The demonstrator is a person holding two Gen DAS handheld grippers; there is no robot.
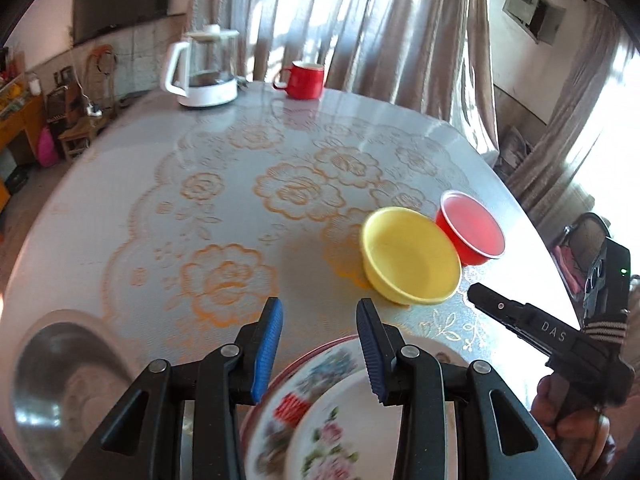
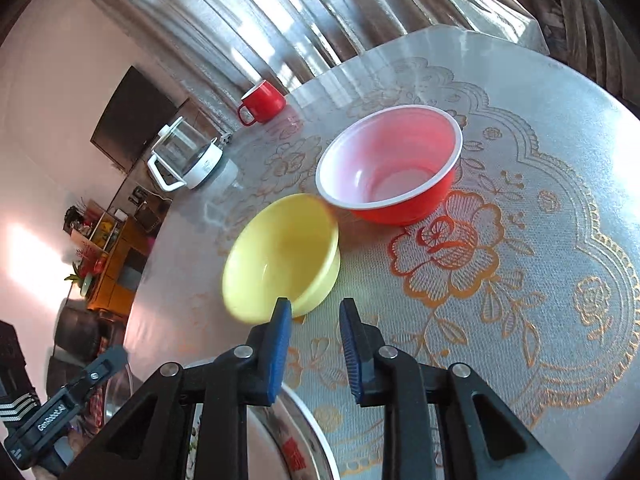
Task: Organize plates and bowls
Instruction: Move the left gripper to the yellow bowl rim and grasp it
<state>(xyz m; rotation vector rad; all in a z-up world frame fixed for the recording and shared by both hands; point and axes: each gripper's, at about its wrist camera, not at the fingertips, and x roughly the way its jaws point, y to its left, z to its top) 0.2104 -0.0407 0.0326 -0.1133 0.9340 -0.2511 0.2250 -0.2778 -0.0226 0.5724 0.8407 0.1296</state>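
Observation:
A yellow bowl [image 1: 412,256] [image 2: 280,256] stands on the table against a red bowl with a white rim [image 1: 472,232] [image 2: 392,168]. My left gripper [image 1: 319,308] is open with nothing between its pads, above a stack of flowered plates [image 1: 320,420]. A steel bowl [image 1: 60,380] sits to its left. My right gripper [image 2: 316,308] [image 1: 478,294] is open and holds nothing. Its left fingertip [image 2: 285,308] is just in front of the yellow bowl's near rim; contact cannot be told. A steel dish [image 2: 296,440] lies under it. The left gripper [image 2: 116,354] shows at lower left.
A glass kettle on a white base [image 1: 204,68] [image 2: 184,160] and a red mug [image 1: 304,80] [image 2: 262,102] stand at the table's far edge by the curtains. The table [image 1: 160,184] [image 2: 540,140] has a flowered plastic cover. A hand [image 1: 568,412] grips the right tool.

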